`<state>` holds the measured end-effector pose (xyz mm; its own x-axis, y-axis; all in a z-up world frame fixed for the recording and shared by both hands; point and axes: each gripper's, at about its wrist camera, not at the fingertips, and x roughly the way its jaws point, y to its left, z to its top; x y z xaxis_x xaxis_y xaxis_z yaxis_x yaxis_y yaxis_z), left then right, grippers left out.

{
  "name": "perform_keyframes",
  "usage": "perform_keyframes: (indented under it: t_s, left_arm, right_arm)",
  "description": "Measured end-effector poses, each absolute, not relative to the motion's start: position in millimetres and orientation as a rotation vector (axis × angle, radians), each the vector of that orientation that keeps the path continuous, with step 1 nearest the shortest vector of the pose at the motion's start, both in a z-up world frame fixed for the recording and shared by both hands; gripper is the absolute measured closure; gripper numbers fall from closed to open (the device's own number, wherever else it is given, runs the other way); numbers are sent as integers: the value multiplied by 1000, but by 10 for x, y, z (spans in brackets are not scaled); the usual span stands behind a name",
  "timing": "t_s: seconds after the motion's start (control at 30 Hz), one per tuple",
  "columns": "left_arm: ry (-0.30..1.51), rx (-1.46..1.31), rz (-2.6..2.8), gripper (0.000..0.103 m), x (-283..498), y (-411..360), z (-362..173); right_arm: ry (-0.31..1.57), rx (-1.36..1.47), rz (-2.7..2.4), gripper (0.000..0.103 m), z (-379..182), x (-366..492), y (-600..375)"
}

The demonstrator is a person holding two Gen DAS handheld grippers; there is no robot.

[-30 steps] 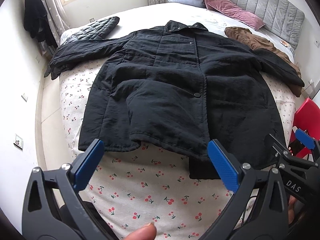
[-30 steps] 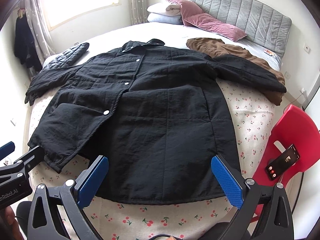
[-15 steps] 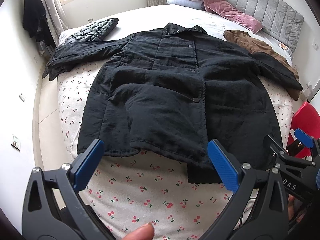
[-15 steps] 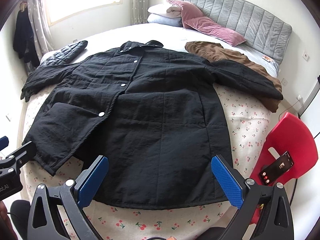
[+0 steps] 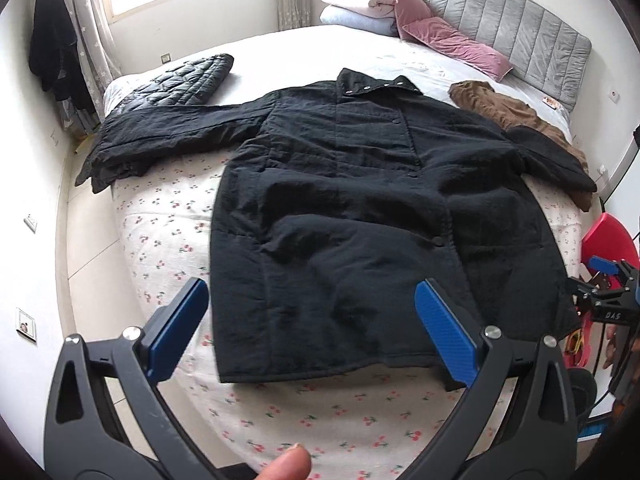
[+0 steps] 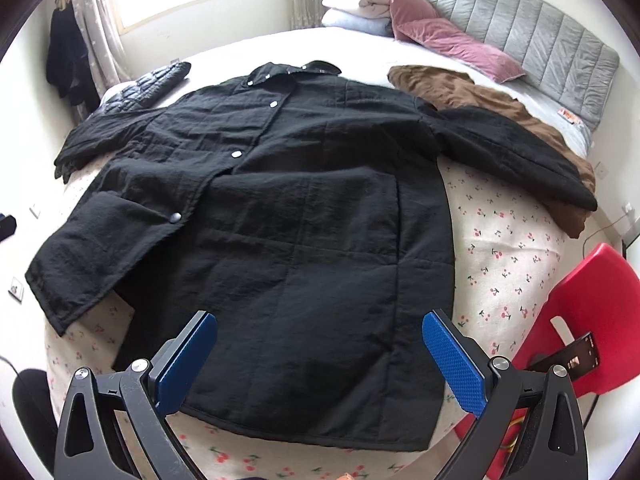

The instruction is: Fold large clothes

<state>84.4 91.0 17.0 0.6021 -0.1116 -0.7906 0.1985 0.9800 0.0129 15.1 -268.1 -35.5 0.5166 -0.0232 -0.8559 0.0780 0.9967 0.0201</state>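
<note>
A large black quilted coat (image 5: 360, 208) lies spread flat, front up, on the cherry-print bed, sleeves out to both sides; it also shows in the right wrist view (image 6: 288, 232). Its left front panel is slightly flapped open near the hem. My left gripper (image 5: 312, 328) is open and empty, hovering above the coat's hem near the foot of the bed. My right gripper (image 6: 320, 360) is open and empty above the hem on the right half. The right gripper also shows at the edge of the left wrist view (image 5: 608, 280).
A brown garment (image 6: 480, 100) lies under the coat's right sleeve. A dark puffer jacket (image 5: 188, 80) lies at the far left. Pillows (image 5: 400, 16) and a grey headboard stand at the back. A red chair (image 6: 580, 320) with a phone stands right of the bed.
Both grippers have shifted left and slightly forward over the coat's hem. The coat has not moved and both grippers stayed open.
</note>
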Motion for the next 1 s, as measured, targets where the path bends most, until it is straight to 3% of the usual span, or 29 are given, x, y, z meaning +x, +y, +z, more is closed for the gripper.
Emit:
perform_keyframes:
  t_s: [0.27,0.77,0.93,1.0]
  left_arm:
    - [1049,32,-179,0,1216,1620,-402]
    - [1199,-235,-400,11,1390,1895,-1146]
    - [1232,-298,-506,38,1303,1771,-1207]
    - [1245,-284,-535,53,1249,1662,-1245]
  right_arm:
    - [1115,175,-32,0,-672,198,-3278]
    - [1190,438,86,0,-1281,140,-3658]
    - [1191,516,156,4,-1285,53,-3552]
    - [1213,498,202,21,-1269,16,-3411]
